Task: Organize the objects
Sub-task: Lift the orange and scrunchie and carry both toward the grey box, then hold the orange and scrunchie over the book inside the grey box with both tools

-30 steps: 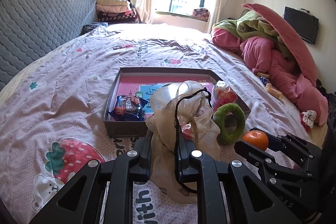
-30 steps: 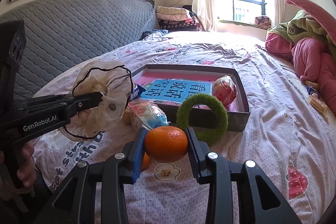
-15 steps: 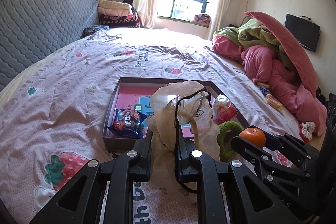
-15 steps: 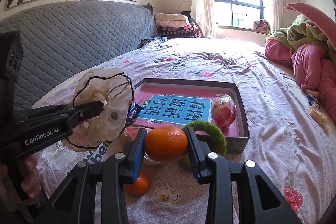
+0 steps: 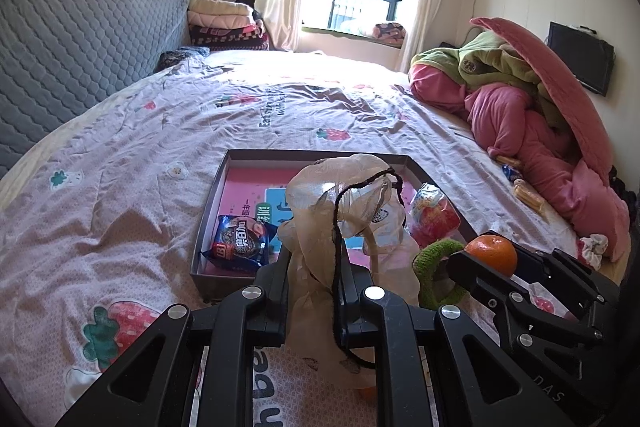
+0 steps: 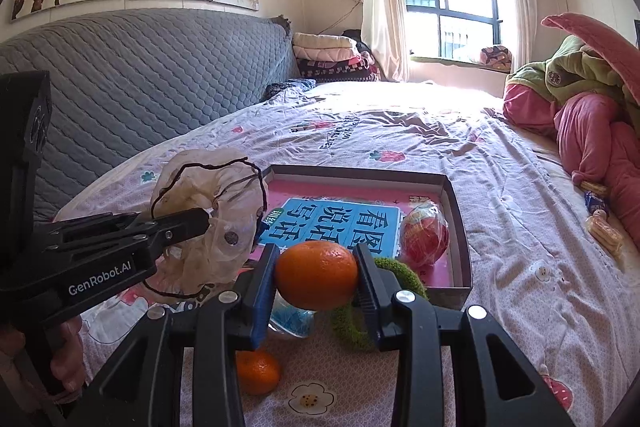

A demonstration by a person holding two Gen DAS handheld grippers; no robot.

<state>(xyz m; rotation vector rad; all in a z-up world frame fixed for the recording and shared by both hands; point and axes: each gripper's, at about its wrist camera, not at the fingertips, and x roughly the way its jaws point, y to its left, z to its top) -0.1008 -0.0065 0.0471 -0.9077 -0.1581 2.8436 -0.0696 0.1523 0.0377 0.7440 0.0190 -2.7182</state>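
My left gripper [image 5: 313, 269] is shut on a sheer beige drawstring bag [image 5: 344, 211] and holds it up above the bed; it also shows in the right wrist view [image 6: 208, 223]. My right gripper [image 6: 318, 277] is shut on an orange [image 6: 316, 275], held above the bed just short of the near wall of the shallow grey box [image 6: 456, 203]. The orange also shows in the left wrist view [image 5: 491, 254]. The box [image 5: 212, 195] holds a blue snack packet [image 5: 240, 242] and a red wrapped fruit [image 6: 424, 239].
A second orange [image 6: 256, 371], a green fuzzy ring [image 6: 400, 271] and a clear packet with blue contents [image 6: 292, 319] lie on the bedsheet under my right gripper. Pink and green bedding [image 5: 540, 115] is piled at the right. Snack packets [image 6: 600, 219] lie beside it.
Both grippers have risen and edged toward the box, each keeping its hold. The second orange on the sheet has come into view below my right gripper.
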